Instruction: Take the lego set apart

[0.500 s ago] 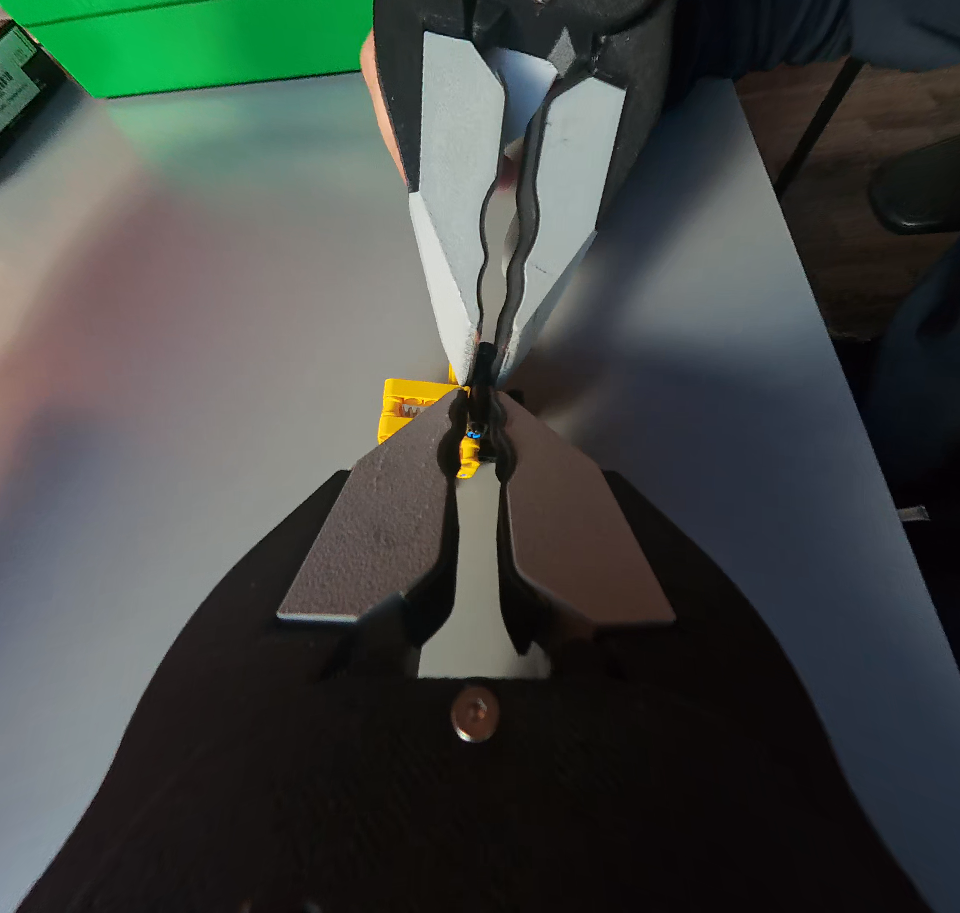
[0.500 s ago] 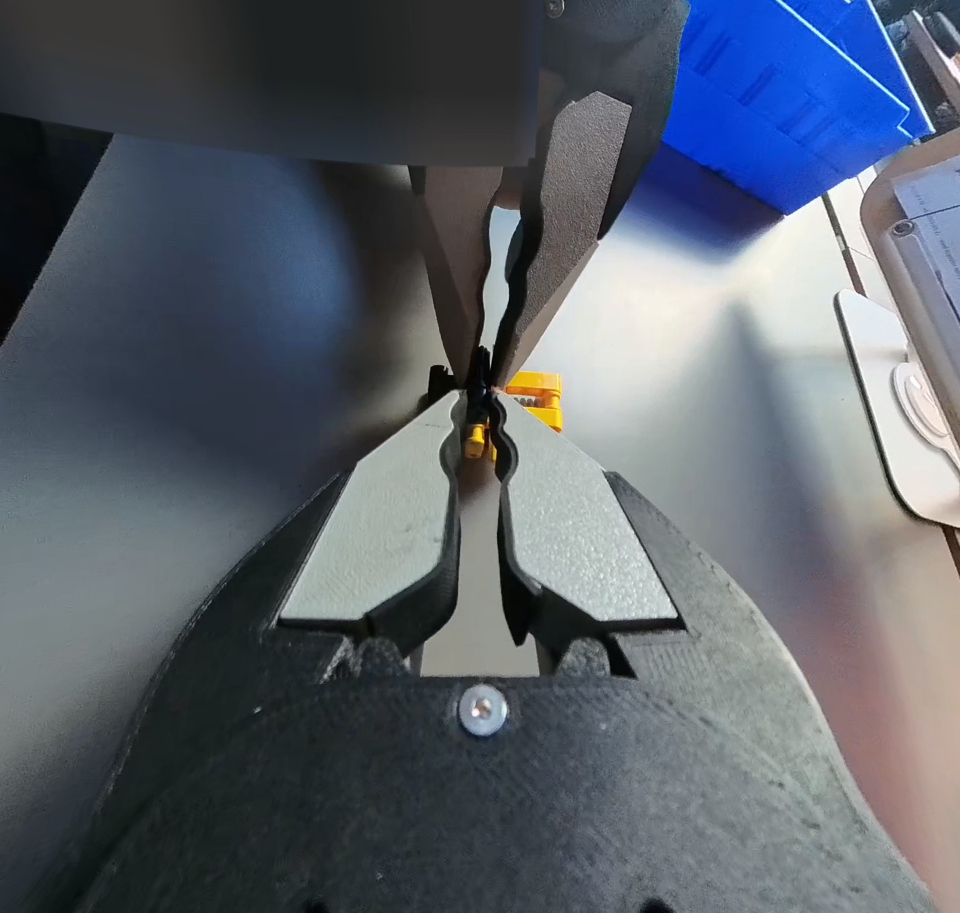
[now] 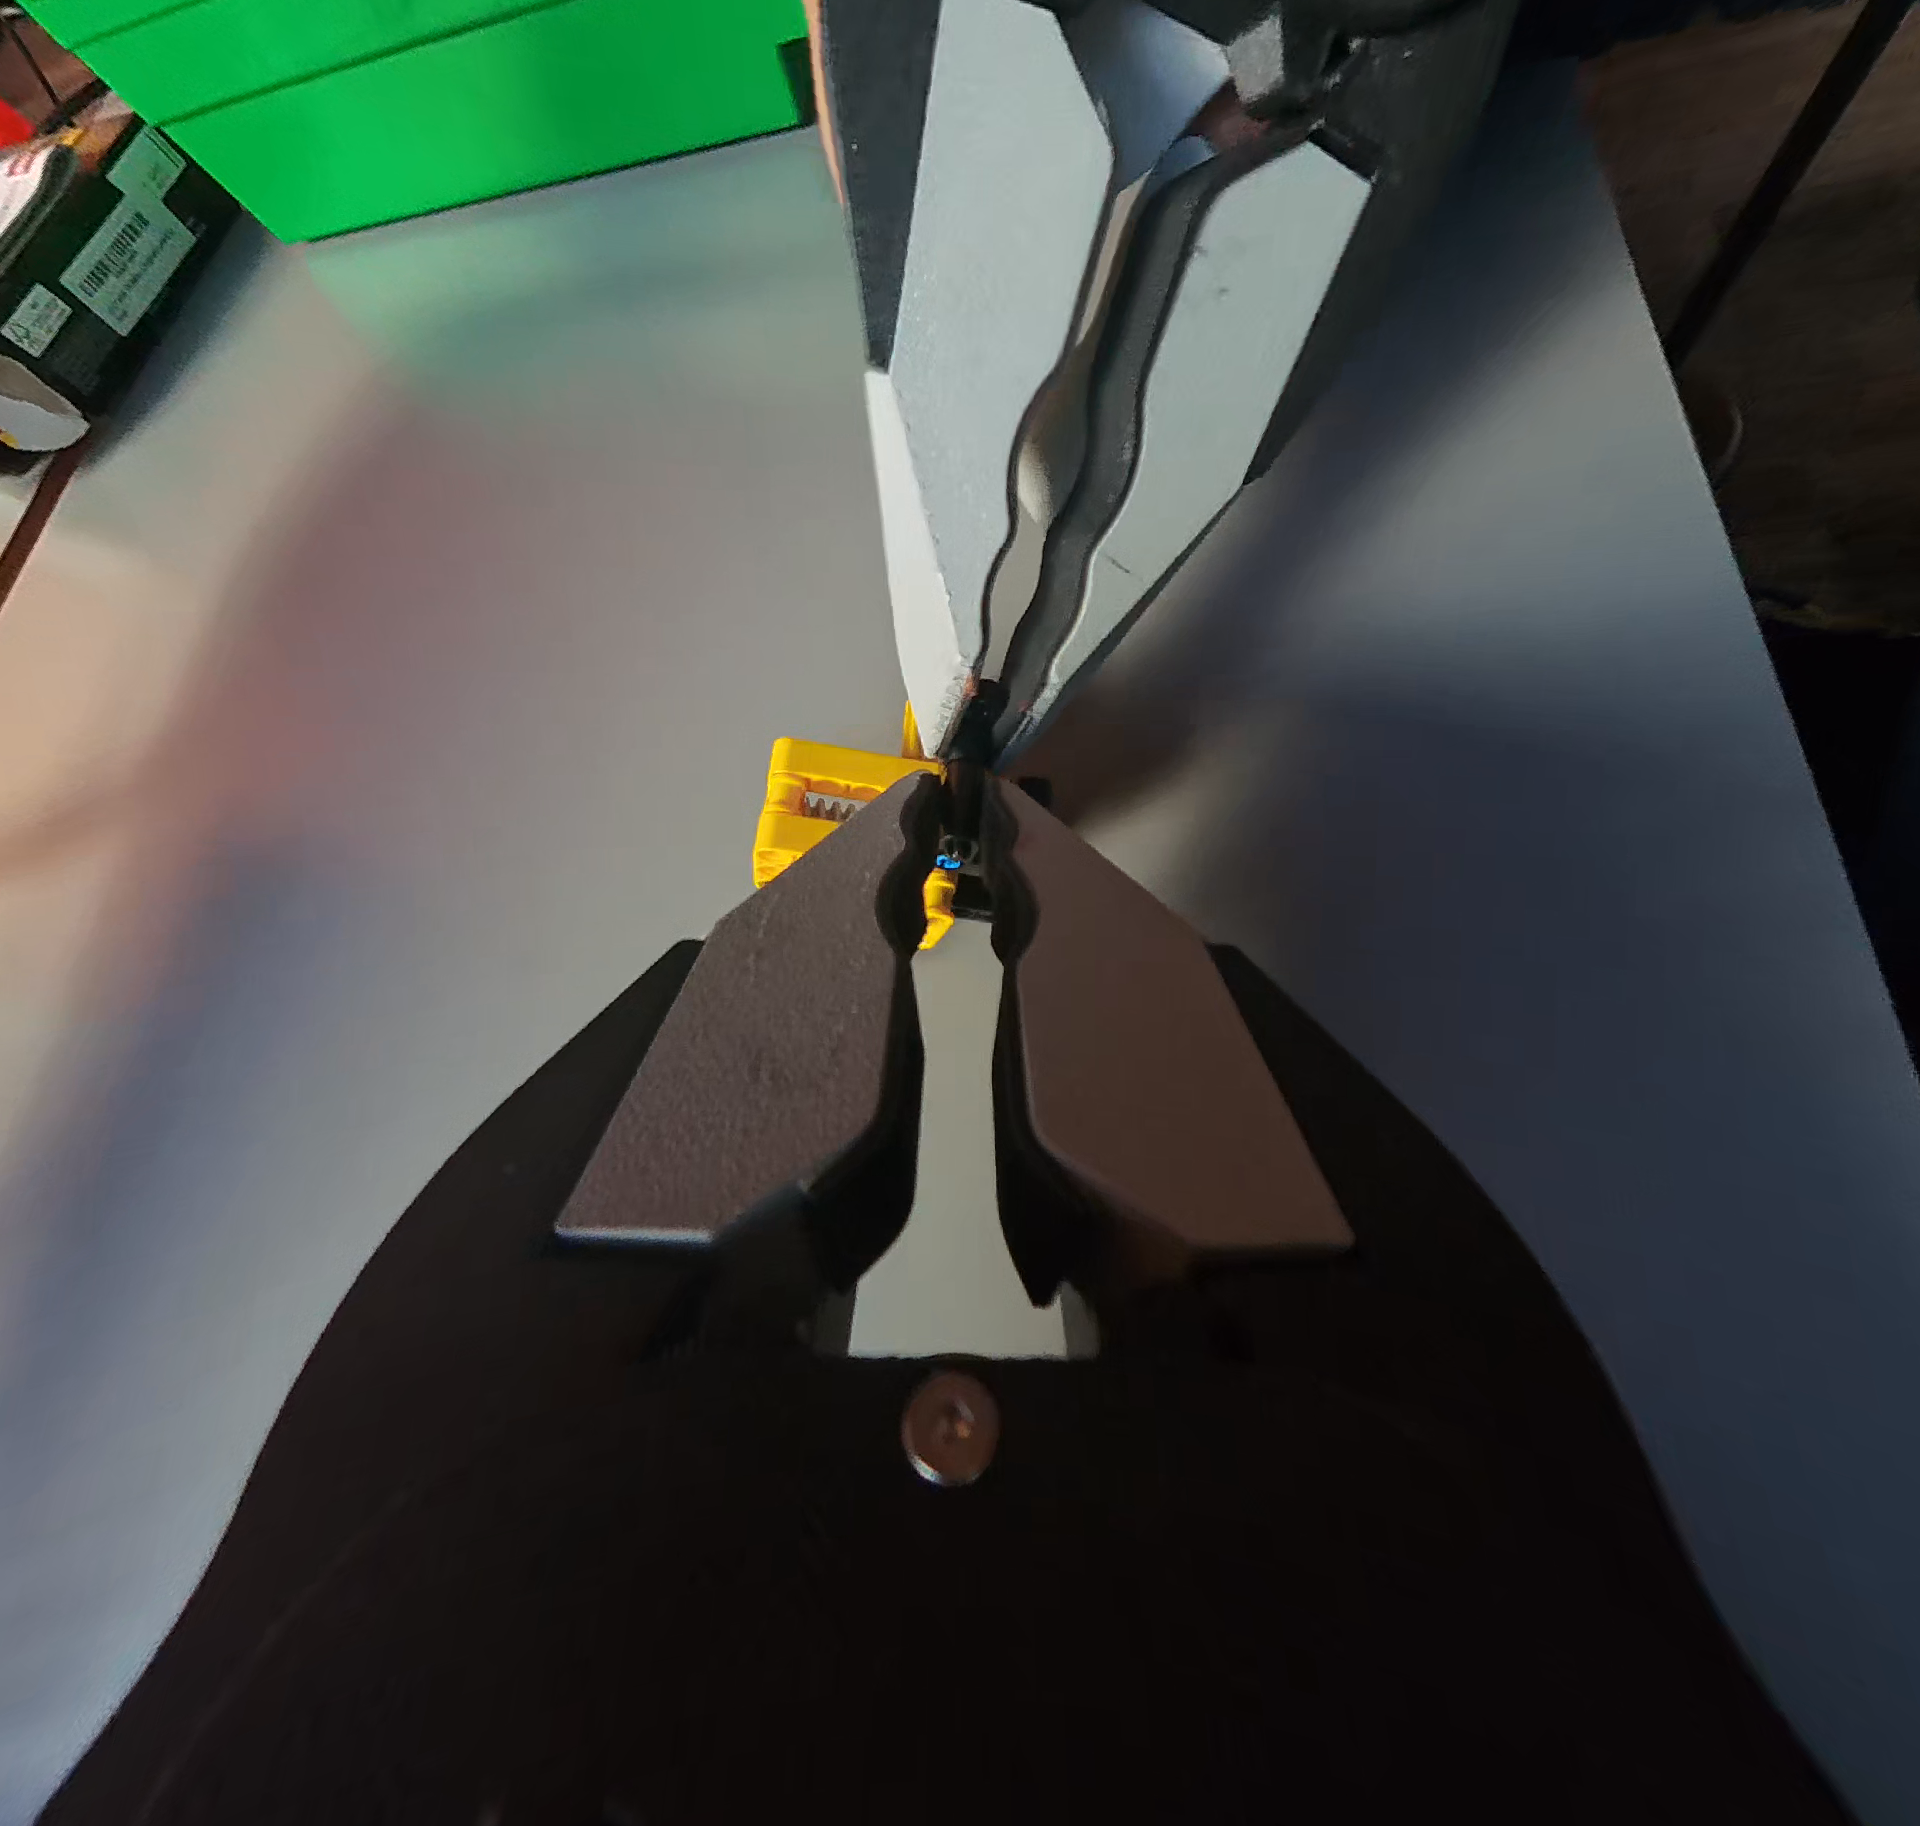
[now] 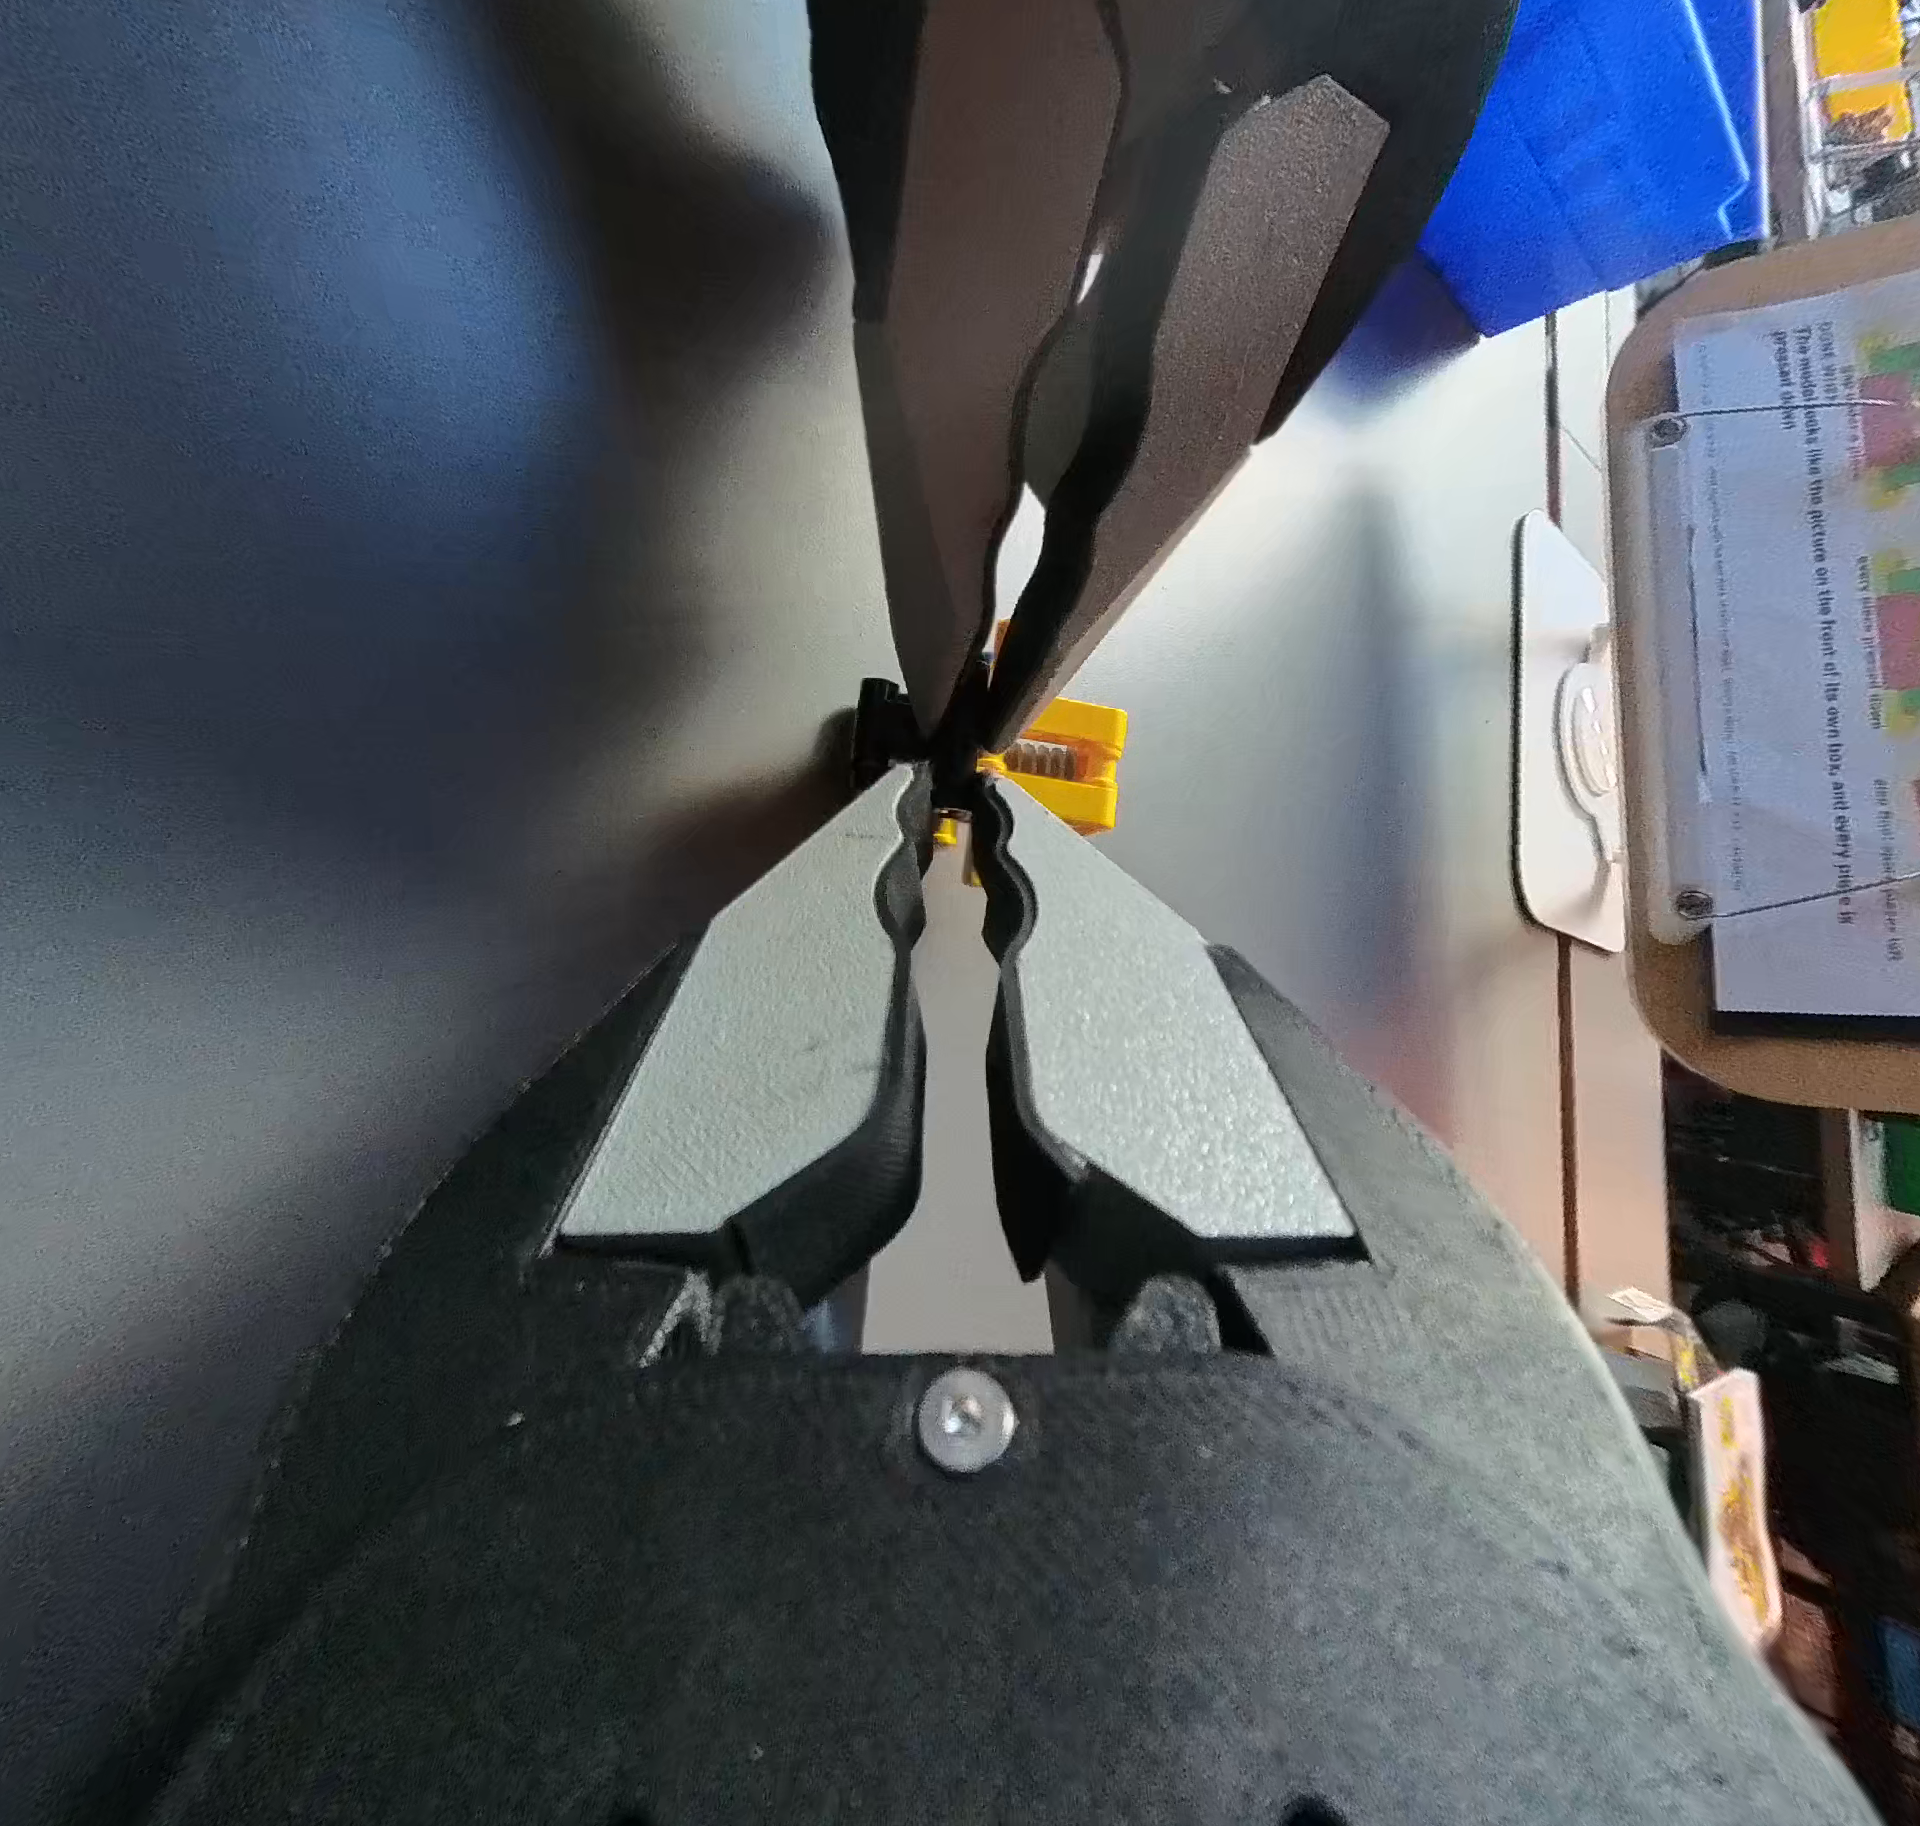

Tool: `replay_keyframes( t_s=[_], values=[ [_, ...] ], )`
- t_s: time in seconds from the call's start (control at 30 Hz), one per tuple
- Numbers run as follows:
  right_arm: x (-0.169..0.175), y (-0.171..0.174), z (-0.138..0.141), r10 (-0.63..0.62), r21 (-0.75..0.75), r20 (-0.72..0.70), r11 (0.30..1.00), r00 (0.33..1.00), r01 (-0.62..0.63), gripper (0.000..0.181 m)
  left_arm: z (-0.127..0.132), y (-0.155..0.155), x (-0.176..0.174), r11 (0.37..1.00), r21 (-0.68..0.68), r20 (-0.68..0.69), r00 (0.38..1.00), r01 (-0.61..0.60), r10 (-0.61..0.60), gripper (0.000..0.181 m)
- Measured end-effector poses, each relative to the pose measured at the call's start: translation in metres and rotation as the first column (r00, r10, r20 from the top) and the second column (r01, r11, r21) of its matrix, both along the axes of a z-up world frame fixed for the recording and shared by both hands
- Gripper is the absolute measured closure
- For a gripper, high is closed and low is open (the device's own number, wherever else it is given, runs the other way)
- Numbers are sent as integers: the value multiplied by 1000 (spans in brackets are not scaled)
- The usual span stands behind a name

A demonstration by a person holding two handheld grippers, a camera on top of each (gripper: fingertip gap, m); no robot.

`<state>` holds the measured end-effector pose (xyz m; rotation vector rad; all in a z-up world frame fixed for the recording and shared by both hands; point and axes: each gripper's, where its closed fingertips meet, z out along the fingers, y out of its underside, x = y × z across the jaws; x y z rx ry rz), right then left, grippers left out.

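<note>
A small lego set, with a yellow block (image 3: 821, 805) and a thin black part (image 3: 966, 789), sits low over the grey table (image 3: 468, 737). My left gripper (image 3: 961, 805), with dark brown fingers, is shut on the black part, where a blue pin (image 3: 951, 849) shows. My right gripper (image 4: 951, 789), with grey fingers, is shut on the same set from the opposite side. Its tips meet the left gripper's tips (image 4: 961, 727). The yellow block (image 4: 1070, 758) and a black stub (image 4: 878, 727) stick out at the sides. The right gripper (image 3: 977, 716) also shows in the left wrist view.
A green bin (image 3: 416, 62) and a black box (image 3: 94, 270) stand at the far left. A blue bin (image 4: 1621, 114), a clipboard with a printed sheet (image 4: 1787, 633) and a white pad (image 4: 1569, 727) lie to the right. The table edge (image 3: 1714, 426) runs close by. The tips of both grippers are at nearly the same place.
Both grippers stay shut on the set, tip to tip. The right wrist view has swung, bringing the clipboard into view. The opposite gripper looms larger in each view.
</note>
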<state>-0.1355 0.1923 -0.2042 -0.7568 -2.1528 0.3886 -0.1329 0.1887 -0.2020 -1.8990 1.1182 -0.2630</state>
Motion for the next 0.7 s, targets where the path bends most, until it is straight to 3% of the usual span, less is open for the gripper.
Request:
replay_keyframes(
  t_s=[0.13,0.4,0.43,0.47,0.5,0.57,0.6,0.7],
  values=[
    [3,1,6,2,73,-22,997,1000,-1,175,5,1,3,997,72,-51,999,0,4,176],
    [8,-2,5,17,144,-39,990,999,-12,175,7,-5,6,998,61,-25,1000,7,-6,176],
    [10,6,3,-13,164,-20,986,1000,16,176,7,-5,4,999,52,-26,1000,3,-2,176],
    [19,37,-4,-135,254,28,959,990,123,175,2,0,-11,997,50,-76,996,-53,57,177],
    [23,49,-9,-155,221,28,964,987,146,175,2,6,-34,990,83,-119,985,-114,123,177],
    [17,31,8,-90,-12,-44,996,995,90,176,18,1,-31,996,-21,150,984,-90,92,176],
    [12,34,16,-109,-34,-71,994,991,107,176,21,0,-23,997,-38,191,979,-63,69,176],
    [8,46,20,-125,-46,-115,992,985,120,176,7,5,-13,998,37,20,999,-49,48,176]
  ],
)
